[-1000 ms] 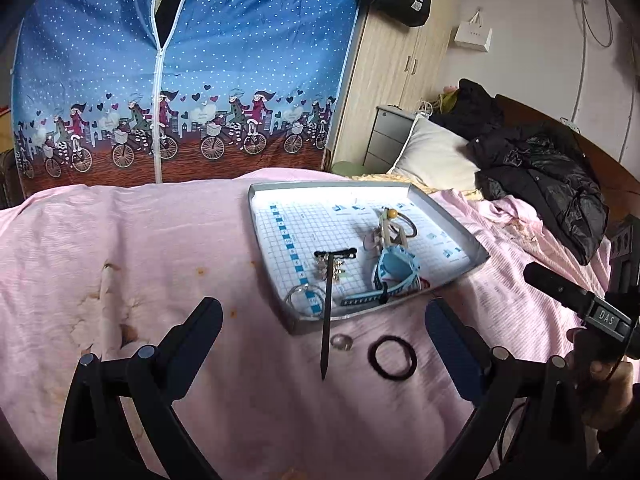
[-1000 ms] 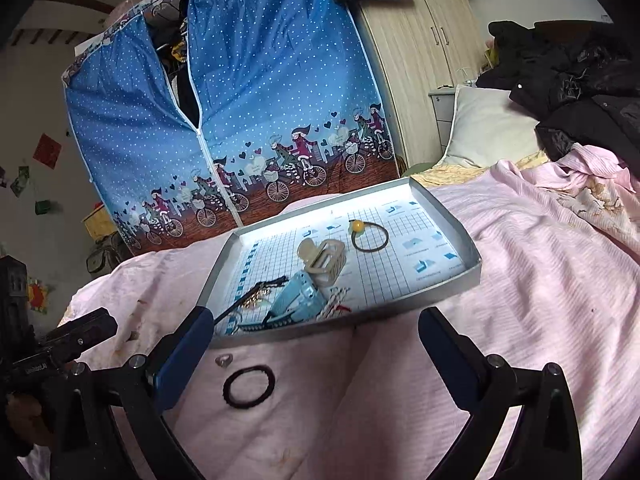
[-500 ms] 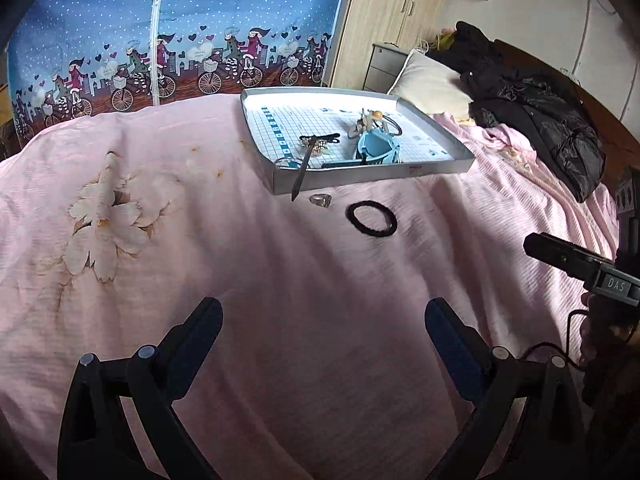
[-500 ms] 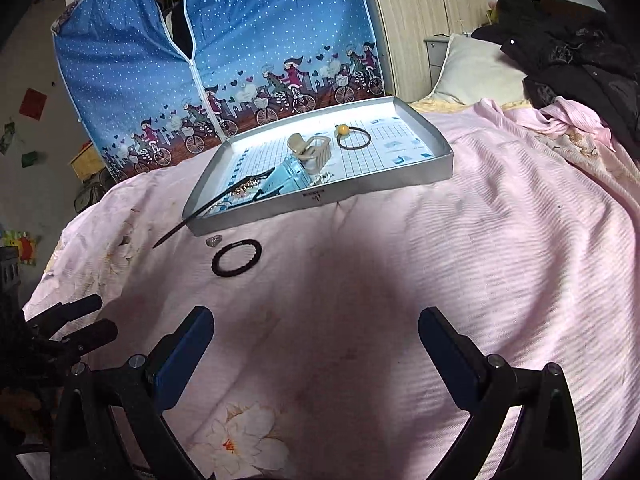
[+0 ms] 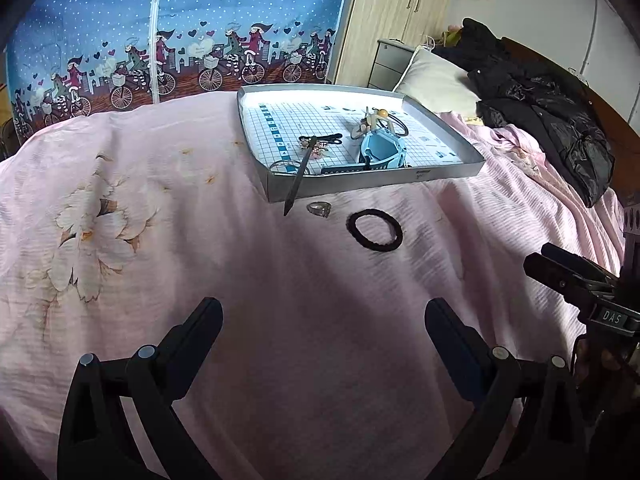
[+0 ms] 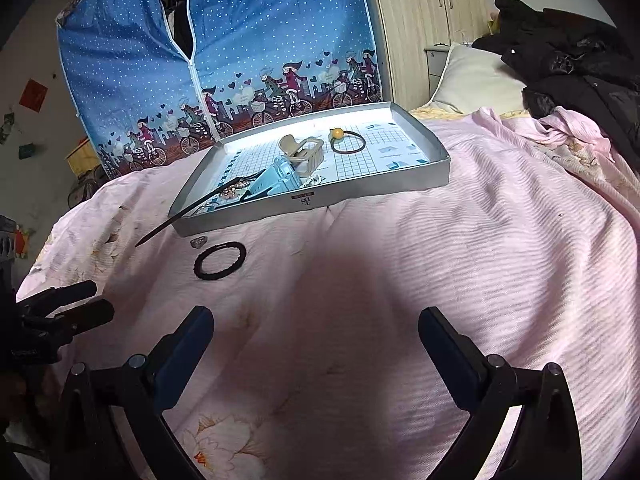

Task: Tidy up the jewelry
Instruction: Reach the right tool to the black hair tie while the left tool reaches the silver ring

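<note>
A grey tray with a grid liner lies on the pink bedspread. It holds a blue watch, a beige hair claw, a hair tie with an orange bead and small pieces. A dark hair stick juts over the tray's front rim. On the spread in front of the tray lie a ring and a black hair tie. My left gripper and right gripper are both open, empty, well short of these.
A blue zip wardrobe cover stands behind the bed, with a wooden cupboard beside it. A pillow and a black jacket lie at the right. Bare bedspread stretches between the grippers and the tray.
Both grippers have pulled back from the tray, then eased slightly forward again. The tray, ring and black hair tie have not moved. Both stay open.
</note>
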Demonstrator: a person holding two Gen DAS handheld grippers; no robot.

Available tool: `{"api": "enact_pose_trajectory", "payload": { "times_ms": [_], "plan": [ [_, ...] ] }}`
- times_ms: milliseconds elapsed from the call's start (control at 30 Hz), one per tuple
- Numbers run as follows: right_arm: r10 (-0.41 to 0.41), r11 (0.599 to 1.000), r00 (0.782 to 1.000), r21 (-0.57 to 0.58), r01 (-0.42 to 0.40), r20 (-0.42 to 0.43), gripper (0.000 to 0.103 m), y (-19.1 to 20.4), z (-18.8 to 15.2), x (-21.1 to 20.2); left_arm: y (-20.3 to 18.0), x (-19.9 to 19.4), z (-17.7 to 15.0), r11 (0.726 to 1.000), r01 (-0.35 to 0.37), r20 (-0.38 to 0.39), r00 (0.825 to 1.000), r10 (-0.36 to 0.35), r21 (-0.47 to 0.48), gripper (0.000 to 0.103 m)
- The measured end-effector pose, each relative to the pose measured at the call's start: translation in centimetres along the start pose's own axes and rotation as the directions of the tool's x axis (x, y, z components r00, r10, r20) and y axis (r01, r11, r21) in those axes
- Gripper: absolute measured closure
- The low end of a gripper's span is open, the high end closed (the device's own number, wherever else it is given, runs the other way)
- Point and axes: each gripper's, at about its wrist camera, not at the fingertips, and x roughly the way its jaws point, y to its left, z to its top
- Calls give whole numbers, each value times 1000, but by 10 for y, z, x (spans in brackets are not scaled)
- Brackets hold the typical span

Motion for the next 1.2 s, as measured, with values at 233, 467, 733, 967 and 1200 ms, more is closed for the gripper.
{"api": "enact_pose_trajectory", "payload": {
  "times_ms": [233, 467, 733, 967, 1200],
  "plan": [
    [-6, 1000, 999, 16, 5, 51, 0, -9, 5, -1, -3, 9, 15, 997, 66, 40, 997, -65, -25, 5],
    [25, 1000, 998, 10, -26, 66, 15, -10, 13, 5, -15, 23, 23, 993, 120, 37, 992, -121, 18, 38],
    [88, 996, 996, -25, -87, 32, 51, -2, 24, 27, -8, 52, 43, 988, 152, 5, 988, -152, 4, 52],
    [143, 988, 990, -54, -144, -18, 67, 9, 31, 48, 13, 81, 59, 990, 129, -63, 989, -133, -60, 65],
    [198, 975, 978, -89, -204, -67, 79, 28, 45, 79, 30, 98, 69, 988, 130, -112, 984, -139, -85, 65]
  ]
}}
